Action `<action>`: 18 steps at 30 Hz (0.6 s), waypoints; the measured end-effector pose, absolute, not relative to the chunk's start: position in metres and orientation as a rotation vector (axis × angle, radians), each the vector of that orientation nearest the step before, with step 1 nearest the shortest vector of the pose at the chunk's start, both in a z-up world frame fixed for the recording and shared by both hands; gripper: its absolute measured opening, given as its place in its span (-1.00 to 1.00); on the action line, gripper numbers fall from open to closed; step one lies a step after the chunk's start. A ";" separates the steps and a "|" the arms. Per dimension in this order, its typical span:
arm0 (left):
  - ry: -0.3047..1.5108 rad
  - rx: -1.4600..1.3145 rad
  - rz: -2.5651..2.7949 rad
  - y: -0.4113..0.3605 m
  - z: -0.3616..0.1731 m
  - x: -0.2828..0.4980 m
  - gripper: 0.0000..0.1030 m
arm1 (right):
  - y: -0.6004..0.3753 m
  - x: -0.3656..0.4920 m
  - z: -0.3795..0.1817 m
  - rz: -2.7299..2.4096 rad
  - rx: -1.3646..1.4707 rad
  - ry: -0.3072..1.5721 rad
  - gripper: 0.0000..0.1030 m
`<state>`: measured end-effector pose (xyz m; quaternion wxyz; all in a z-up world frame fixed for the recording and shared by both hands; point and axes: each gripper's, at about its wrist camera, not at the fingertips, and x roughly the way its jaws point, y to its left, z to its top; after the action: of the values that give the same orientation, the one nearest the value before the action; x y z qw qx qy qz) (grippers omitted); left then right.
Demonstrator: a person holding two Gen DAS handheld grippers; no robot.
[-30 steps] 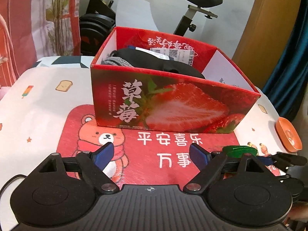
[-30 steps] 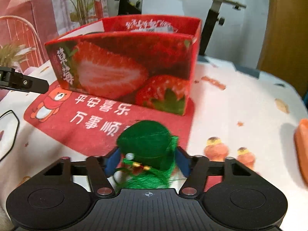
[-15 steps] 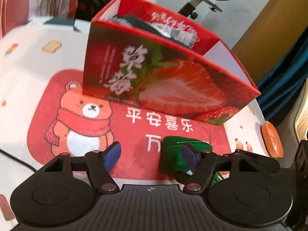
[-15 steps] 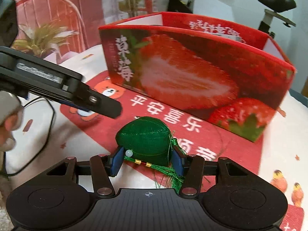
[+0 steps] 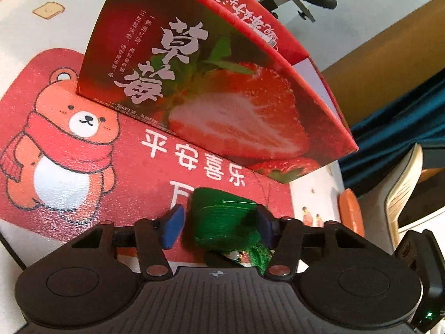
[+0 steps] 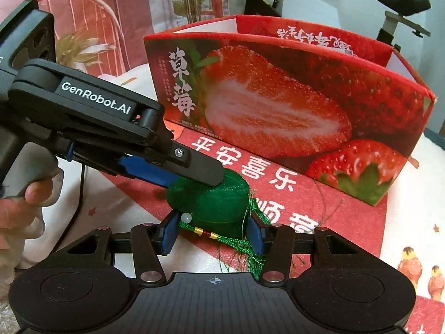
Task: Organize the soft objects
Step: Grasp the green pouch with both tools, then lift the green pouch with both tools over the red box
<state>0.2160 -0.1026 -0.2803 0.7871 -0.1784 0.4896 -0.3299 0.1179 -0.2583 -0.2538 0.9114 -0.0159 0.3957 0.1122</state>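
A green stuffed pouch with a tassel [image 6: 211, 206] is held just above the red bear mat [image 5: 69, 144], in front of the red strawberry box [image 6: 278, 105]. My right gripper [image 6: 212, 235] is shut on the pouch. My left gripper [image 5: 219, 225] has come in around the same pouch [image 5: 222, 217]; its right pad touches the pouch and a small gap shows at its left pad. In the right wrist view the left gripper's fingers [image 6: 194, 167] reach over the pouch from the left. The box's contents are hidden from both views.
The strawberry box [image 5: 222, 97] stands on the far edge of the mat. An orange dish [image 5: 350, 211] lies at the table's right edge beside a white chair [image 5: 403, 189]. An exercise bike [image 6: 400, 8] and a plant stand behind the table.
My left gripper has swung in from the left and narrowed around the green pouch. My right gripper has carried the pouch left toward the mat's middle, still gripping it.
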 end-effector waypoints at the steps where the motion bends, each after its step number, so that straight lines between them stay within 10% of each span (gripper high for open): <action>1: 1.059 -0.396 -0.717 -0.103 -0.282 0.217 -0.07 | -0.257 0.119 -0.253 0.231 -0.041 0.816 -0.10; 18: 0.681 -0.236 -0.780 -0.106 -0.154 0.208 -0.08 | -0.268 0.150 -0.105 0.250 -0.034 0.468 -0.11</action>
<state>0.2076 -0.1062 -0.1539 0.8623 -0.1123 0.3249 -0.3719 0.1496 -0.2681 -0.1046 0.9648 -0.0169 0.2314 0.1237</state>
